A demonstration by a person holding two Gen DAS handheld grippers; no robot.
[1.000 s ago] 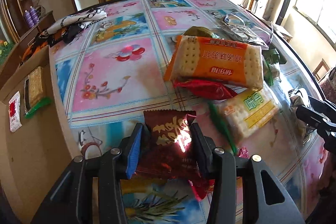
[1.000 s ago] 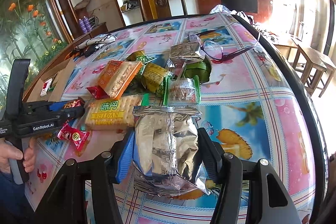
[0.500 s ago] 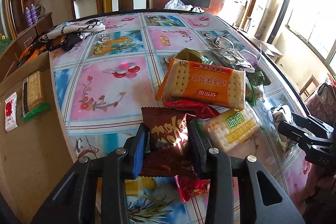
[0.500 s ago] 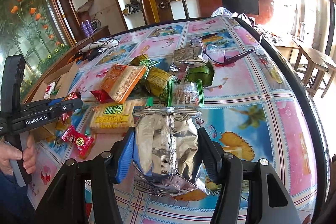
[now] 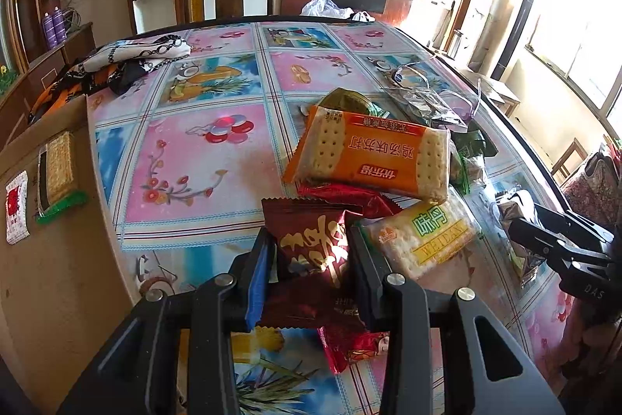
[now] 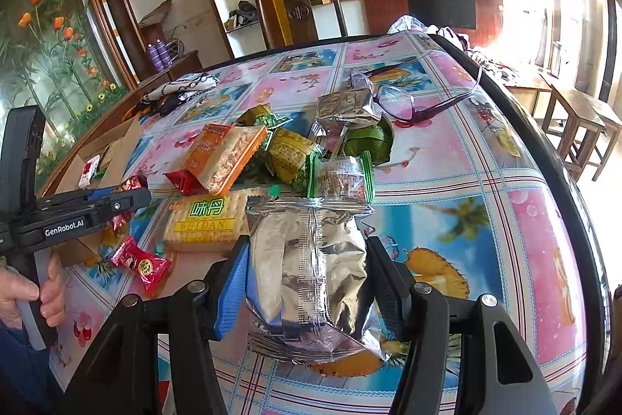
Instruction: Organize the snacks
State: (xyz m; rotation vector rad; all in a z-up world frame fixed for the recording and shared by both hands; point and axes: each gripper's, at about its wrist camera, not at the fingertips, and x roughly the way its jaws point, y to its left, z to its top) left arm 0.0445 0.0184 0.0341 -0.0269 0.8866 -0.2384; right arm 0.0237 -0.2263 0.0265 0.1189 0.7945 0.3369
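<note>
Snacks fill both my tongs: left tongs [image 5: 309, 259] pinch a dark-red foil packet [image 5: 311, 244], right tongs [image 6: 307, 279] clamp a crinkled silver foil bag [image 6: 311, 267], lifted off the surface [image 6: 486, 181], presumably for sorting.

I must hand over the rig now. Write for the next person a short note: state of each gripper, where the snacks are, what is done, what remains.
Left gripper: shut on the dark red packet, at the near table edge.
Right gripper: shut on the silver foil bag, over the table.
Cardboard box, on the left beside the table, already holds a cracker pack and a small white-red sachet.
Still on the table: orange cracker pack, WEIDAN crackers, red candy, and the green and foil packets behind them.
Left to do: set down both held packets, probably in the box, then sort the pile.
</note>
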